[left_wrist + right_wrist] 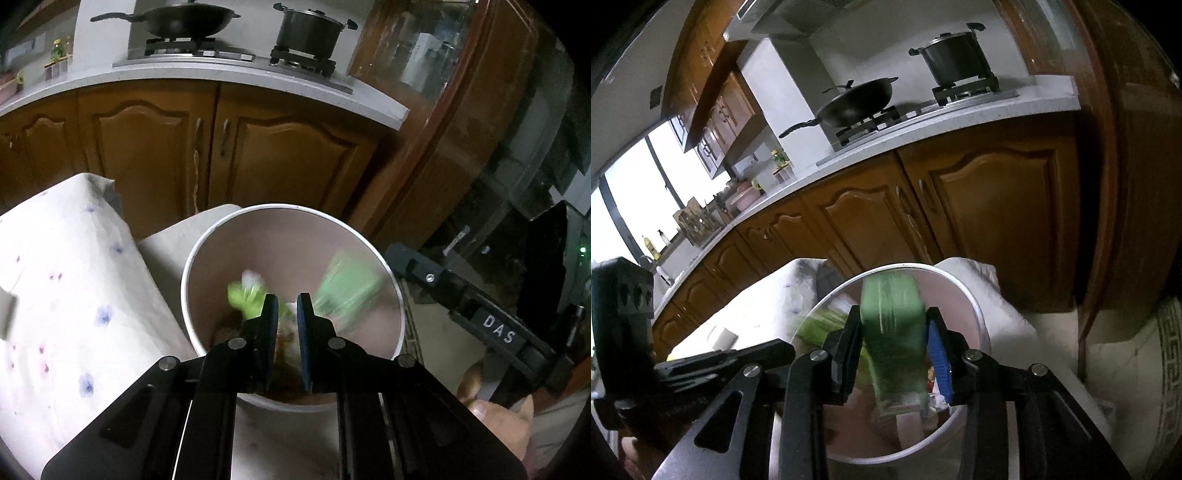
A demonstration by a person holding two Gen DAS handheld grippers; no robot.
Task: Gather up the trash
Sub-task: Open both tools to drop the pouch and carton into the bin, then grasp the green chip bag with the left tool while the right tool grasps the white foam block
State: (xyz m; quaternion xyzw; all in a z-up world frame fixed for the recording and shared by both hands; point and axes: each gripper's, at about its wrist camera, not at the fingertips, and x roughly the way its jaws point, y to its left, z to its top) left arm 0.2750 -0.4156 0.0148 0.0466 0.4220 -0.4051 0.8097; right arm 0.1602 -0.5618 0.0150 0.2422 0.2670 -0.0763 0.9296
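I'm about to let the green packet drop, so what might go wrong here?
1. The green packet sits between the right claw pads above the white bin; it is blurred and may snag on a pad instead of falling cleanly.
2. The left claw hangs over the same opening, so the two could bump.
3. The bin stands beside the floral cloth; a nudge might tip it.

Your right gripper (894, 343) is hanging over the white bin (975, 314), with a blurred green packet (892, 332) standing between its fingers; whether the pads are pressing on it, you cannot tell. More green scraps (820, 325) are lying inside the bin. Behind, a wok (857, 99) and pot (955, 59) are sitting on the stove.
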